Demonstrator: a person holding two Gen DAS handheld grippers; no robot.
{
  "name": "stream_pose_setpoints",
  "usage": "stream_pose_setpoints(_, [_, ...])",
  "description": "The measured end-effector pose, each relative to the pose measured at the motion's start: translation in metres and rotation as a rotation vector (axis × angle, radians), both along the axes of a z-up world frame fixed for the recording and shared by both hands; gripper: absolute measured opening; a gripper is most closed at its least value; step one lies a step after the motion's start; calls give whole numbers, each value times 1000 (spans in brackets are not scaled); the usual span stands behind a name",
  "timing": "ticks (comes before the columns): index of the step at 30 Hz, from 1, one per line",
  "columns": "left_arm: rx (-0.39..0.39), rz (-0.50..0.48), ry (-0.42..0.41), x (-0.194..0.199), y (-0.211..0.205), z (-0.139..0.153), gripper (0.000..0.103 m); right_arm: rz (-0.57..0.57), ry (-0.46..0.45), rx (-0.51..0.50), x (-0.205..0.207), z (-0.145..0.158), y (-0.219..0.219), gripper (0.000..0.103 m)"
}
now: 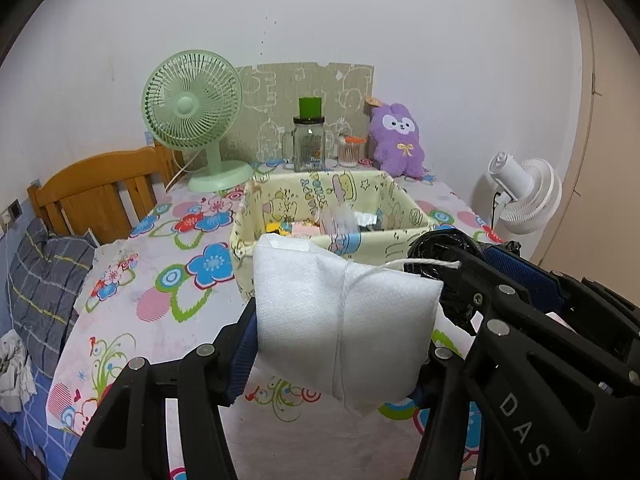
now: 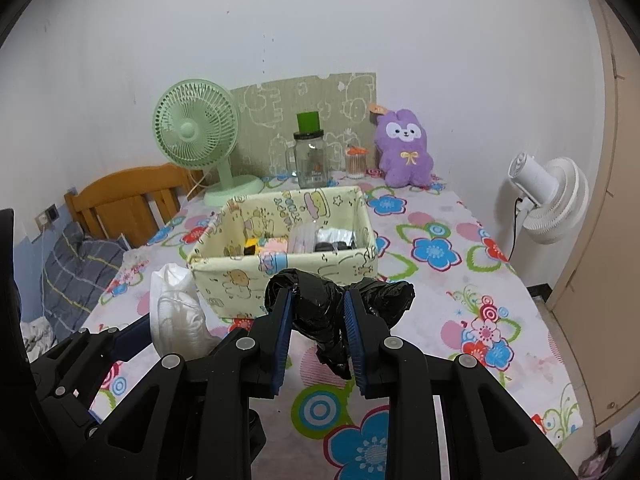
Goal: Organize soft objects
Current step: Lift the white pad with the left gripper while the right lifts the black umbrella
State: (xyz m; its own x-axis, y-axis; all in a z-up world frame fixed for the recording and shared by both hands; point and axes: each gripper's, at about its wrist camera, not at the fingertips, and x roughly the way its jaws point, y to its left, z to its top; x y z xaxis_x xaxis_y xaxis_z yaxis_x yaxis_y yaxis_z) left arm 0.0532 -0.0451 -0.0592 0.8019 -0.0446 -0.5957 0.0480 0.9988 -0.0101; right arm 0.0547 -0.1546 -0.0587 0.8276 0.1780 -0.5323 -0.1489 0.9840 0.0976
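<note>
Left tongs (image 1: 340, 344) squeeze a soft white pouch (image 1: 340, 320); right tongs (image 2: 318, 316) squeeze a black plastic bag (image 2: 320, 312). Both hang just in front of the yellow box (image 2: 240, 280) on the bench (image 2: 460, 300), w/ some stuff inside already. Not dropped in yet, so 2 things left.

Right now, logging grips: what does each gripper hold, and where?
Left gripper clamps the white pouch across its lower body; right gripper pinches the black plastic bundle at its middle.

A table under a flower-printed cloth (image 2: 432, 248) carries a pale yellow cartoon-print fabric box (image 2: 280, 276) mid-table, and along its far edge a green desk fan (image 2: 200, 140), glass jar (image 2: 312, 160) and purple plush (image 2: 404, 148).
</note>
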Motion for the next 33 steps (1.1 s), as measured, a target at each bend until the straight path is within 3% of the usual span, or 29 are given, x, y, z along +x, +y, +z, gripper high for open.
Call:
stream_pose_setpoints(20, [-11,4,-50,19,12,33,62,9,-48,2,18,36,13,27])
stream_pose_setpoints(33, [-26,1,2,36,15,11,62,28,9,-5,39,17,18,26])
